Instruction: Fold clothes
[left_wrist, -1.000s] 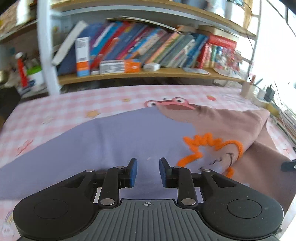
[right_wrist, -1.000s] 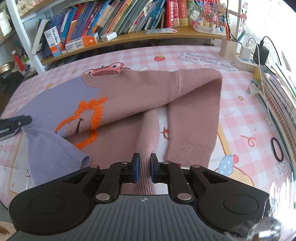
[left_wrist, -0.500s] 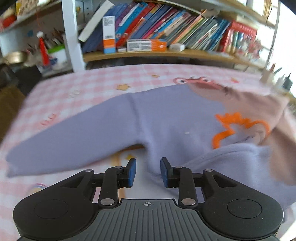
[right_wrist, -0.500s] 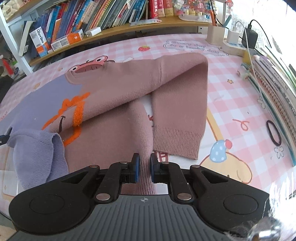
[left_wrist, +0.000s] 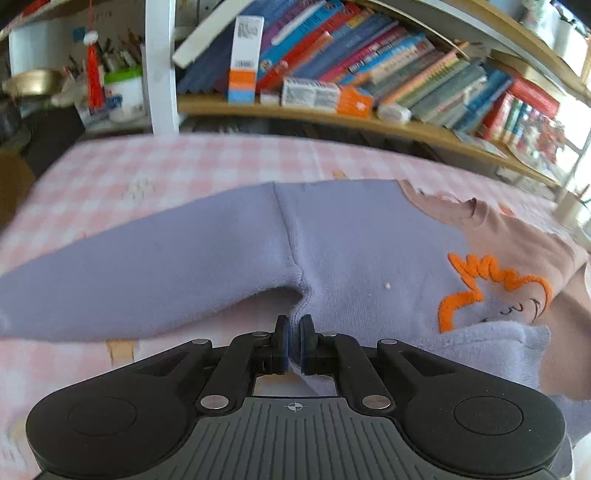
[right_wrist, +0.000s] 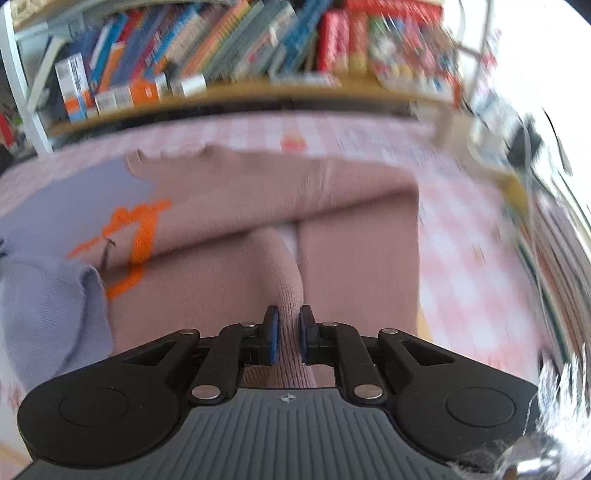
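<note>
Lavender knit is pinched between the blue pads of the left gripper (left_wrist: 294, 341), whose jaws stand nearly together on the sweater (left_wrist: 369, 258) just below the armpit, where the lavender sleeve (left_wrist: 147, 273) meets the body. The right gripper (right_wrist: 289, 339) is likewise clamped, its jaws a narrow gap apart with a raised ridge of dusty-pink knit squeezed between them, at the lower edge of the garment's pink half.

Behind the table, a wooden bookshelf (left_wrist: 332, 118) holds a leaning row of books (left_wrist: 388, 66) with a few small cartons (left_wrist: 325, 94) lying in front of them; a white tub (left_wrist: 123, 92) with a green rim stands to the left of the white upright.

Spread on the pink checked tablecloth (left_wrist: 147, 173), the sweater lies with its neckline toward the shelf and its hem toward the cameras, so the body's long axis runs away from the grippers. Its lavender sleeve stretches out flat to the left, across that axis. The pink sleeve (right_wrist: 354, 243) is bent at the shoulder and runs back toward the right wrist camera, beside the body. An orange outline motif (left_wrist: 491, 288) sits mid-chest, and a fold of lavender fabric (right_wrist: 48, 310) lies turned up over the lower front
</note>
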